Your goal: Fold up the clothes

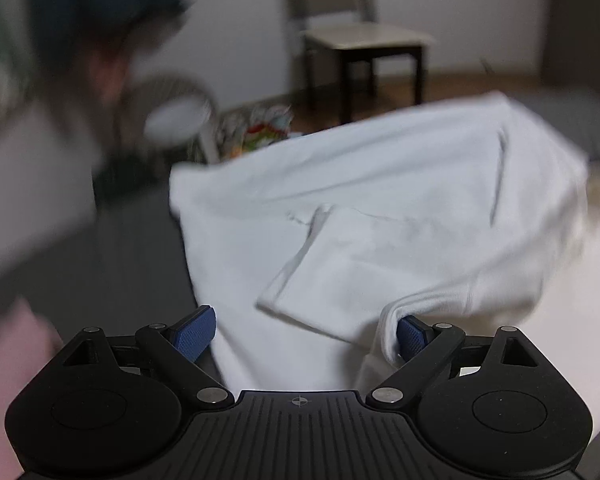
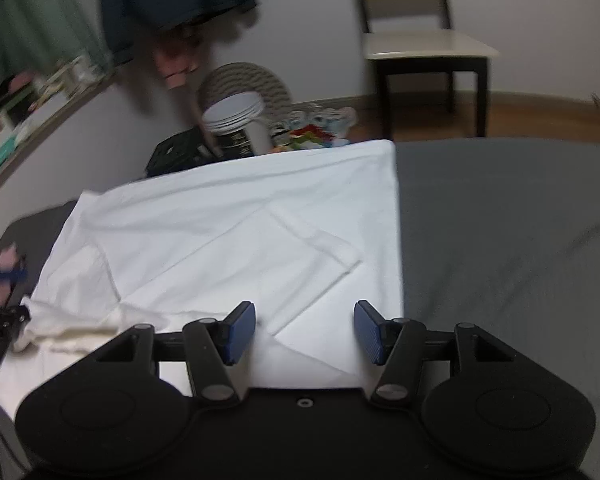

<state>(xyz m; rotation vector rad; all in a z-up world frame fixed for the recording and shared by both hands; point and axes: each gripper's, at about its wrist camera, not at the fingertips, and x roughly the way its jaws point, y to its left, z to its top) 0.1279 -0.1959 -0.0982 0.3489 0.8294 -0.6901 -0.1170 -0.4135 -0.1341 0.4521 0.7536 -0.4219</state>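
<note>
Two wide-jawed grippers, left gripper (image 1: pixel 305 336) and right gripper (image 2: pixel 305 332); one white shirt (image 2: pixel 236 240).

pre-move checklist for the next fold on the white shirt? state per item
1. Left gripper open: ok, jaws wide apart.
2. Left gripper free of cloth: not ok, a fold of the white shirt drapes over its right-hand finger pad.
3. Right gripper open and empty: ok, hem lies between the pads, ungripped.
4. Right edge of shirt straight on the grey bed cover: ok.
5. Left corner flat: not ok, bunched.
6. Sleeve tucked flat: cannot tell, blurred.
</note>
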